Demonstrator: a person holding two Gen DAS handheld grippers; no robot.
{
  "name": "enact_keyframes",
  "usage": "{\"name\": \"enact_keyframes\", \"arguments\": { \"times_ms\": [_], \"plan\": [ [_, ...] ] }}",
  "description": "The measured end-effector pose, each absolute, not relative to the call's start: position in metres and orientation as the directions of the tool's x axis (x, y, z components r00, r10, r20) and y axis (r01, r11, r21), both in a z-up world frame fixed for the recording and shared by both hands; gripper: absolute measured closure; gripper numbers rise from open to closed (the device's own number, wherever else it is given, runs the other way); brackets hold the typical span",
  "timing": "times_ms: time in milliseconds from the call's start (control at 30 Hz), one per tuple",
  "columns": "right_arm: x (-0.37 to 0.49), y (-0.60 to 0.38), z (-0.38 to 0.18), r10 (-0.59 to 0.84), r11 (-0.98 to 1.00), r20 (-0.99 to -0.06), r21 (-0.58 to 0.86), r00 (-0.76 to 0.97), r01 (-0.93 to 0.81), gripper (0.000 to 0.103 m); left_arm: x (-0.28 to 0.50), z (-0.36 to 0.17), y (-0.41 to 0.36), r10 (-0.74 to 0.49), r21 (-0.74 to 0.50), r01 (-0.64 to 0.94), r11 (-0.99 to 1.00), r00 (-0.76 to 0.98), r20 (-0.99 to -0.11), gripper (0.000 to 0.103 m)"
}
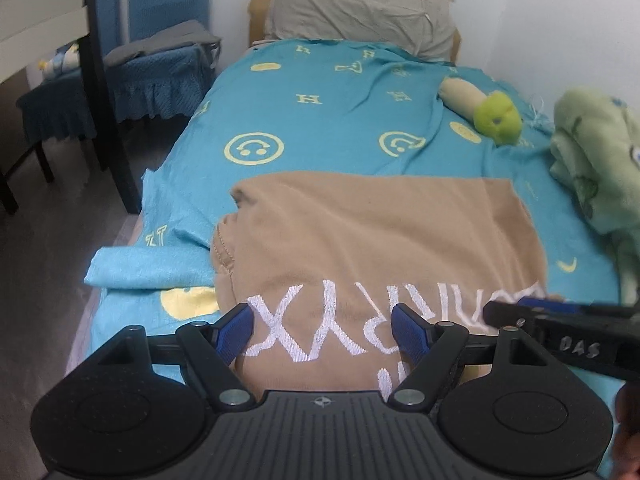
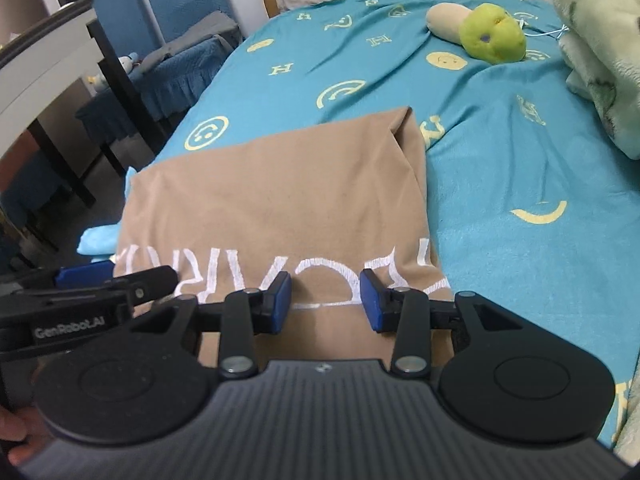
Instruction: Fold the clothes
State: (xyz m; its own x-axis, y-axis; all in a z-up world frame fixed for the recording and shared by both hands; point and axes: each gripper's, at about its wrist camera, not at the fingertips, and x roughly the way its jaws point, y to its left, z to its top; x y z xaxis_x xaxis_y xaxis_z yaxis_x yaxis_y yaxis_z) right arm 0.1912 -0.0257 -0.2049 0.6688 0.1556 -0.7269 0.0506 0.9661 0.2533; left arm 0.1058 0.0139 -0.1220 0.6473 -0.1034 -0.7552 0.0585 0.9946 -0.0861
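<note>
While it lies on the bed: the tan shirt (image 1: pixel 384 240) sits spread just ahead of both tools, white lettering toward them, its side parts already turned in so it reads as a long panel.
Left gripper (image 1: pixel 322 334): jaws wide apart over the lettered end, nothing between the pads that they press on; whether they touch the cloth I cannot tell.
Right gripper (image 2: pixel 326 300): jaws about half apart, cloth showing in the gap, pads not pinching it; nothing held.
Step in hand: by my reading, both tools are lining up on the near end of the shirt for a lengthwise fold.
Next move: it likely calls for dropping the tips onto the near hem, closing on the cloth at both corners together, then carrying that end forward toward the far edge.
Beyond the shirt: blue bedsheet (image 1: pixel 320 120); a green soft toy (image 1: pixel 496 116) further ahead to the right; a green blanket (image 1: pixel 600 160) far right.
Containers: none in view.
</note>
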Motion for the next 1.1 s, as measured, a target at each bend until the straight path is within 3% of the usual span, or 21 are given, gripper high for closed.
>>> {"name": "enact_keyframes", "arguments": {
  "times_ms": [133, 267, 367, 433, 533, 767, 967, 1100],
  "plan": [
    [0.187, -0.032, -0.203, 0.173, 0.954, -0.715, 0.294, 0.678, 0.066, 0.063, 0.085, -0.1, 0.024, -0.163, -0.211, 0.009, 0.977, 0.668, -0.726, 0.023],
    [0.188, -0.035, -0.202, 0.182, 0.944, -0.714, 0.318, 0.676, 0.082, 0.063, 0.055, -0.085, 0.048, -0.278, -0.417, -0.084, 0.905, 0.623, -0.731, 0.02],
    [0.188, -0.037, -0.202, 0.188, 0.94, -0.713, 0.33, 0.676, 0.086, 0.063, 0.038, -0.097, 0.068, -0.377, -0.584, -0.164, 0.795, 0.62, -0.688, 0.015],
    [0.188, -0.039, -0.202, 0.195, 0.933, -0.713, 0.346, 0.673, 0.096, 0.063, 0.044, -0.114, 0.071, -0.421, -0.618, -0.218, 0.756, 0.561, -0.713, 0.016],
    [0.19, -0.041, -0.203, 0.201, 0.926, -0.713, 0.361, 0.672, 0.107, 0.063, 0.057, -0.14, 0.068, -0.488, -0.696, -0.263, 0.668, 0.551, -0.677, 0.023],
    [0.189, -0.043, -0.204, 0.206, 0.917, -0.708, 0.381, 0.675, 0.119, 0.063, 0.073, -0.172, 0.067, -0.446, -0.735, -0.387, 0.557, 0.607, -0.657, 0.031],
    [0.189, -0.047, -0.206, 0.209, 0.904, -0.704, 0.404, 0.679, 0.141, 0.063, 0.053, -0.153, 0.073, -0.481, -0.86, -0.237, 0.452, 0.747, -0.458, 0.034],
    [0.189, -0.054, -0.21, 0.227, 0.878, -0.698, 0.448, 0.679, 0.167, 0.063, 0.055, -0.159, 0.07, -0.46, -0.82, -0.297, 0.489, 0.711, -0.532, 0.034]
  ]
}}
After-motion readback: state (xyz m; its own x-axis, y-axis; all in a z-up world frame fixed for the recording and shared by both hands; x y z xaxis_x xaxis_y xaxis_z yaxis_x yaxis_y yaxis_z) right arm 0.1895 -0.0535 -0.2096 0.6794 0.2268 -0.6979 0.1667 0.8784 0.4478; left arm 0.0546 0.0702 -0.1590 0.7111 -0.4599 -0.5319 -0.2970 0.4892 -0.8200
